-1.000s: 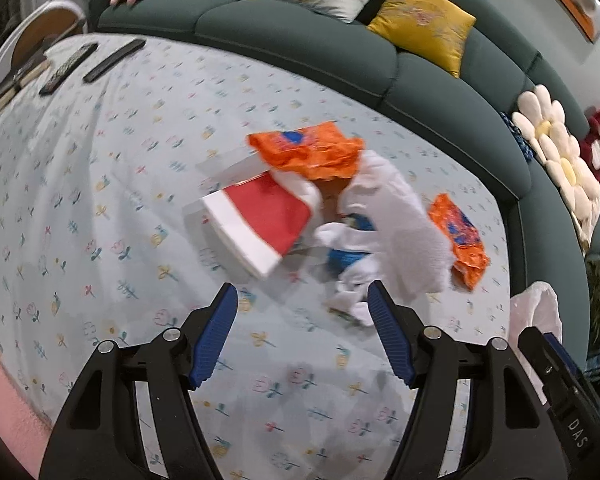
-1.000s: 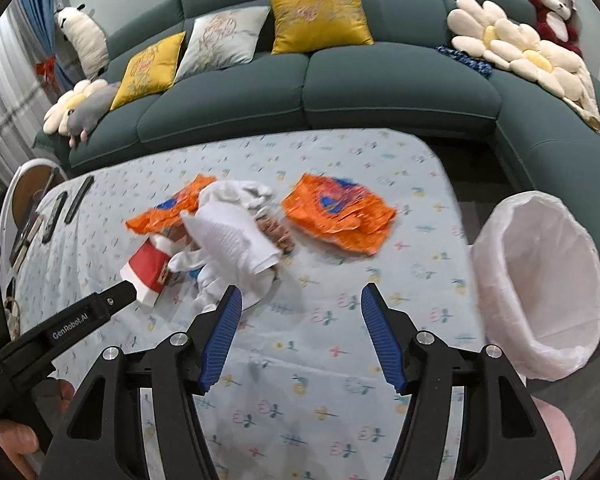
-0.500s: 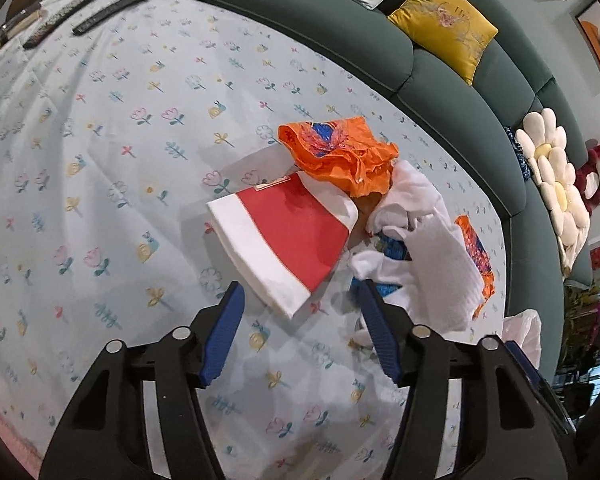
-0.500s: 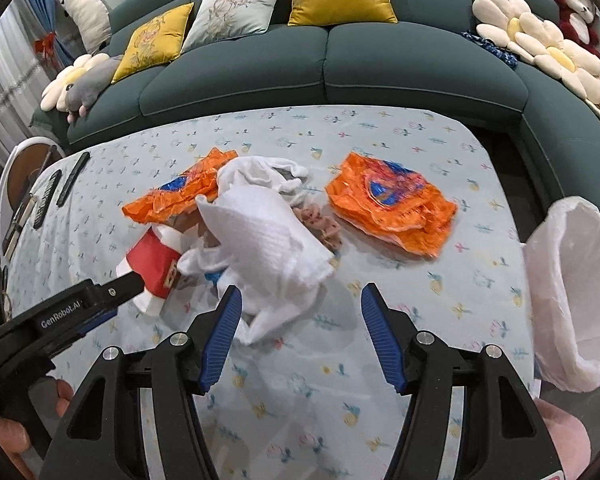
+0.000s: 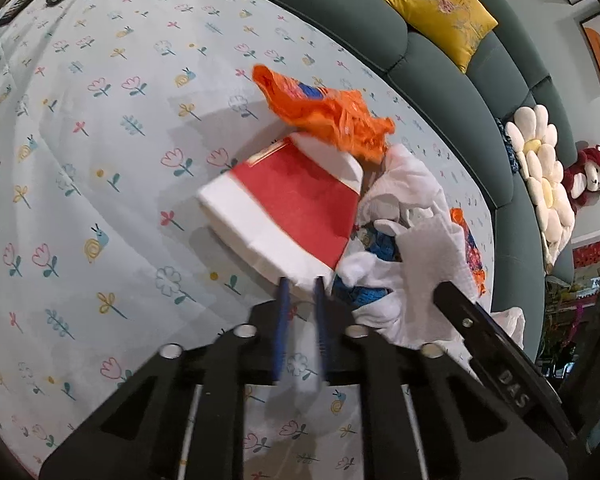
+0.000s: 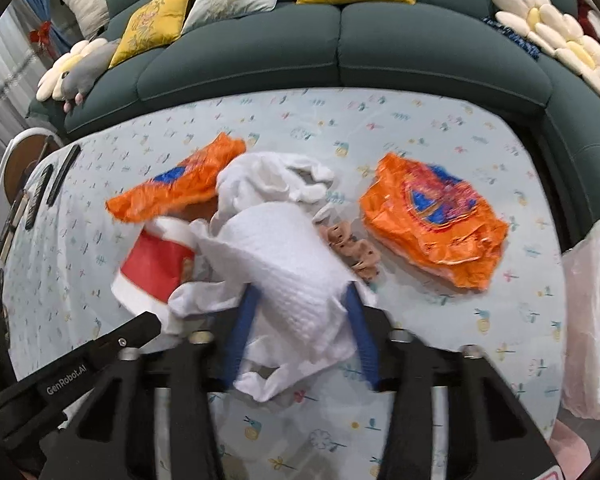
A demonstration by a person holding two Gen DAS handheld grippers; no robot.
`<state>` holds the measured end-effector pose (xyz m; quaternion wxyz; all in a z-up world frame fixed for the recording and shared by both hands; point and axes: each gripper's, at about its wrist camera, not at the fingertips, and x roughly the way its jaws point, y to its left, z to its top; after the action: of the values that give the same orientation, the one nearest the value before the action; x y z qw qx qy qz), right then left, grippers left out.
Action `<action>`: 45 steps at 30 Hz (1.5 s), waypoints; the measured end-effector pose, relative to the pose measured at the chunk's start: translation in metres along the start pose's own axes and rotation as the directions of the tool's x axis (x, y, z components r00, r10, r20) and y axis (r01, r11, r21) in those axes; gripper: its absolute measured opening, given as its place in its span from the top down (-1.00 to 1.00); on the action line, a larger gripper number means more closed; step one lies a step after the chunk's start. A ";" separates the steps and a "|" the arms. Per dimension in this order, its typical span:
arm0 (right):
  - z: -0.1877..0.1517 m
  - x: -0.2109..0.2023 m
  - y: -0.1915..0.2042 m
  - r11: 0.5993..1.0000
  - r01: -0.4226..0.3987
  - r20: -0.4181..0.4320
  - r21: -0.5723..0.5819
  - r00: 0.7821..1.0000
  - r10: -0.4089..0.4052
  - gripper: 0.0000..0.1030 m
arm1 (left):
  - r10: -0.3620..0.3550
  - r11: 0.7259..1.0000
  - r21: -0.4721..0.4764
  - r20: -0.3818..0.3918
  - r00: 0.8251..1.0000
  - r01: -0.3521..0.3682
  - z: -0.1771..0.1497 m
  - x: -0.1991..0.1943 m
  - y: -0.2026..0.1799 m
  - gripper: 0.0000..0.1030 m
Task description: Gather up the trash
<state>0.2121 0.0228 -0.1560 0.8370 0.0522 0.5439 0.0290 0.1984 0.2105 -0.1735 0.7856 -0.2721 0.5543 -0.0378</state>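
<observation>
Clamping the red-and-white carton in your left gripper, your right gripper straddles the white tissue; flowered tablecloth underneath, green sofa ahead.

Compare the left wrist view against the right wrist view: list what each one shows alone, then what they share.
Left wrist only: the left tongs shut on the red and white cup's rim, and a red plush toy.

Right wrist only: the right tongs straddling the white paper towel, the brown crumpled scrap, the white bag.

Both: cup, towel, orange wrappers, floral tablecloth, green sofa.
</observation>
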 end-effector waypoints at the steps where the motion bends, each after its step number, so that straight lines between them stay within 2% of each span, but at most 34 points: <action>1: -0.001 0.001 0.001 1.000 -0.006 -0.005 -0.003 1.000 0.006 0.45 | 0.001 1.000 0.007 0.002 1.000 -0.001 -0.001 0.000 0.000 0.97; 7: -0.010 -0.005 -0.004 0.999 -0.035 0.002 0.014 0.999 0.035 0.74 | 0.011 0.997 0.081 0.039 0.999 -0.015 -0.006 -0.007 -0.015 1.00; 14: -0.012 -0.030 -0.020 0.997 -0.060 0.054 0.057 0.997 0.057 0.80 | -0.013 0.991 0.133 0.072 0.997 0.004 -0.014 -0.023 -0.035 1.00; 18: -0.011 -0.045 -0.028 0.996 -0.061 0.083 0.069 0.995 0.055 0.80 | -0.025 0.993 0.119 0.080 0.996 0.015 -0.022 -0.026 -0.036 0.97; 19: -0.011 -0.047 -0.029 0.996 -0.059 0.087 0.068 0.995 0.053 0.80 | -0.029 0.993 0.112 0.078 0.997 0.020 -0.023 -0.025 -0.036 0.92; 21: -0.012 -0.050 -0.033 0.996 -0.056 0.093 0.070 0.994 0.050 0.80 | -0.022 0.995 0.103 0.082 0.996 0.014 -0.028 -0.021 -0.030 0.50; 23: -0.014 -0.052 -0.039 0.995 -0.058 0.095 0.079 0.994 0.051 0.80 | -0.014 0.993 0.120 0.110 0.994 0.001 -0.032 -0.019 -0.029 0.35; 31: -0.014 -0.050 -0.052 0.995 -0.056 0.093 0.084 0.995 0.048 0.80 | -0.014 0.960 0.277 0.197 0.980 -0.042 -0.036 -0.007 -0.035 0.34; 39: -0.011 -0.041 -0.055 0.994 -0.062 0.083 0.089 0.995 0.055 0.80 | -0.007 0.949 0.308 0.229 0.973 -0.065 -0.030 0.014 -0.038 0.35; 45: -0.005 -0.033 -0.049 0.995 -0.067 0.078 0.076 0.995 0.061 0.80 | -0.017 0.957 0.283 0.272 0.962 -0.063 -0.022 0.019 -0.042 0.40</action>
<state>0.1939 -0.0290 -0.1334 0.8529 0.1036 0.5106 0.0325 0.1966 0.1597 -0.1750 0.8858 -0.1505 0.4330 -0.0715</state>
